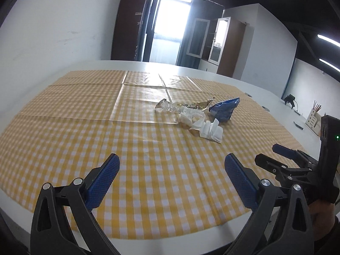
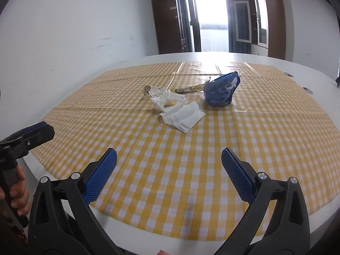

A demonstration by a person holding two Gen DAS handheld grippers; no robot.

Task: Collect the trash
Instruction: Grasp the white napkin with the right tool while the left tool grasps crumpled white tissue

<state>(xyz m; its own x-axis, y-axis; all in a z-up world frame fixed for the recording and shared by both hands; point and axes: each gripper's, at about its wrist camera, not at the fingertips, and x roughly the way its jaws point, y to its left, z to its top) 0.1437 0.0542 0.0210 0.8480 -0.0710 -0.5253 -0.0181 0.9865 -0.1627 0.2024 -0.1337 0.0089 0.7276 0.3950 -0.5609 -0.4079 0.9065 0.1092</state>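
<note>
A small heap of trash lies in the middle of the yellow checked tablecloth (image 1: pixel 106 127). It holds a crumpled blue bag (image 1: pixel 224 109) (image 2: pixel 221 91), a white folded napkin (image 1: pixel 212 130) (image 2: pixel 183 116), a crinkled clear wrapper (image 1: pixel 167 106) (image 2: pixel 155 92) and a gold foil wrapper (image 1: pixel 197 105) (image 2: pixel 187 89). My left gripper (image 1: pixel 172 165) is open and empty near the table's front edge, well short of the heap. My right gripper (image 2: pixel 169 159) is also open and empty, short of the heap. The right gripper also shows in the left wrist view (image 1: pixel 276 155).
The cloth covers a large white table (image 1: pixel 265 97) (image 2: pixel 318 76). A wooden pen holder (image 1: pixel 314 119) and small dark items stand at its far right. A white wall, dark cabinets and a bright doorway lie beyond the table.
</note>
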